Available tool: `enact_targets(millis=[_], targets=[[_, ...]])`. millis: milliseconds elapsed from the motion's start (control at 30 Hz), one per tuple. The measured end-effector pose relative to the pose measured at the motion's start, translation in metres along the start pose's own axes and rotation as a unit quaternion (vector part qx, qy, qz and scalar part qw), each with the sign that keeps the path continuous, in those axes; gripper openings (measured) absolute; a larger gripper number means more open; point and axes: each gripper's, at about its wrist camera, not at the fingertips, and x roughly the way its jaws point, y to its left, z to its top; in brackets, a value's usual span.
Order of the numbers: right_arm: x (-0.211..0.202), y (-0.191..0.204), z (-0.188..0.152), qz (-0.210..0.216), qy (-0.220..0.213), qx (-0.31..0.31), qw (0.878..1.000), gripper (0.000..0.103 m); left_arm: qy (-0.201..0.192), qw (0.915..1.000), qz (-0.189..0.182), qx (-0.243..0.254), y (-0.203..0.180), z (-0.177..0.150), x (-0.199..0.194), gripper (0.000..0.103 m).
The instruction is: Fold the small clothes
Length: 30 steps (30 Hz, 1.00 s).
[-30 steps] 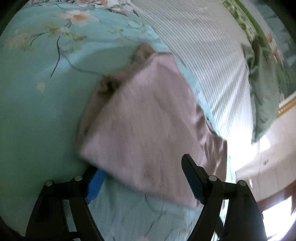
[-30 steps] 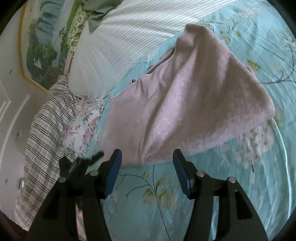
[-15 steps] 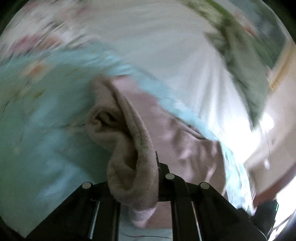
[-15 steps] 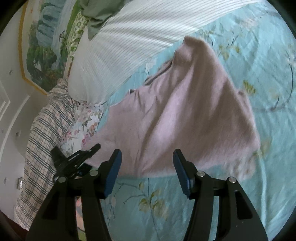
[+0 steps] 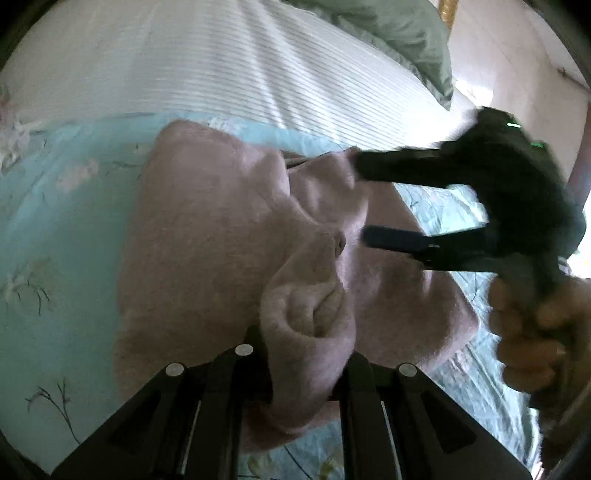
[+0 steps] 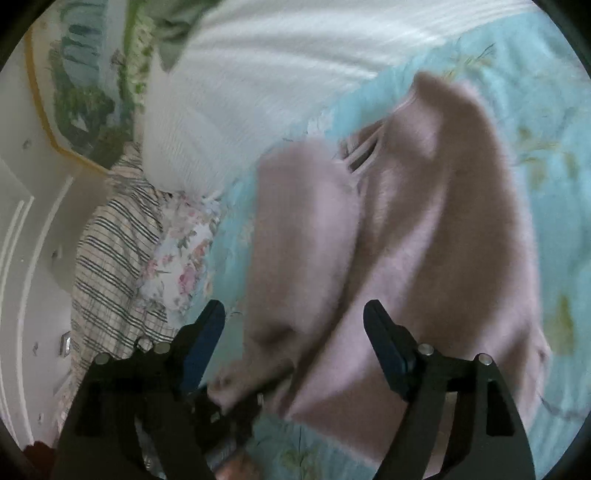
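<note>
A small pale pink knit garment (image 5: 207, 236) lies on the light blue floral bedsheet (image 5: 55, 229). My left gripper (image 5: 303, 354) is shut on a bunched edge of the garment and holds that fold lifted over the rest of the cloth. My right gripper (image 6: 295, 325) is open and hovers just above the garment (image 6: 424, 229); it also shows in the left wrist view (image 5: 364, 199), jaws apart over the cloth near the neckline. In the right wrist view the lifted fold (image 6: 295, 236) rises at the centre, with the left gripper's dark body (image 6: 218, 413) below it.
A white striped pillow (image 5: 229, 66) lies behind the garment, with a green cloth (image 5: 399, 29) beyond it. A plaid cloth (image 6: 110, 258) and a floral pillow (image 6: 184, 266) lie at the bed's left side. A landscape painting (image 6: 77, 77) hangs on the wall.
My left gripper closed on the garment's edge and lifted it up and over toward the pillow. My right gripper moved in over the garment and stayed open.
</note>
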Motion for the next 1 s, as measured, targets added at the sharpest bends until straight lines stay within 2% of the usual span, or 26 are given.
enact_targets(millis=[133, 300, 367, 400, 433, 533, 633, 700, 800, 900, 1000], targets=[[0.038, 0.002, 0.023, -0.027, 0.024, -0.004, 0.999, 0.078, -0.019, 0.9992, -0.024, -0.025, 0.010, 0.011, -0.014, 0.008], [0.075, 0.002, 0.041, -0.014, 0.045, 0.009, 0.999, 0.078, -0.044, 0.9961, -0.052, -0.055, 0.024, 0.023, -0.037, 0.008], [0.085, 0.002, 0.050, -0.018, 0.041, 0.008, 0.999, 0.077, -0.040, 0.9967, -0.052, -0.047, 0.018, 0.025, -0.035, 0.008], [0.088, 0.003, 0.054, -0.021, 0.034, 0.001, 0.999, 0.054, -0.037, 0.9973, -0.049, -0.041, 0.015, 0.024, -0.035, 0.008], [0.090, 0.003, 0.060, -0.018, 0.032, 0.000, 0.999, 0.021, -0.032, 0.9980, -0.045, -0.031, 0.012, 0.022, -0.035, 0.008], [0.073, 0.020, 0.069, -0.019, 0.005, -0.031, 0.999, 0.018, -0.034, 0.9981, -0.047, -0.021, -0.003, 0.029, -0.033, 0.008], [0.026, 0.045, 0.068, -0.021, -0.047, -0.096, 0.994, 0.018, -0.044, 0.9961, -0.075, -0.014, -0.019, 0.028, -0.042, 0.008], [-0.005, 0.047, 0.065, -0.029, -0.074, -0.116, 0.990, 0.018, -0.043, 0.9944, -0.096, -0.005, -0.039, 0.032, -0.037, 0.009], [-0.033, 0.024, 0.060, -0.074, -0.090, -0.108, 0.987, 0.018, -0.026, 0.9927, -0.117, 0.016, -0.072, 0.027, -0.012, 0.009], [-0.039, -0.018, 0.054, -0.110, -0.078, -0.069, 0.988, 0.018, 0.010, 0.9916, -0.127, 0.020, -0.090, 0.016, 0.014, 0.009], [-0.035, -0.048, 0.045, -0.121, -0.064, -0.044, 0.990, 0.018, 0.035, 0.9926, -0.112, 0.033, -0.099, 0.005, 0.033, 0.009]])
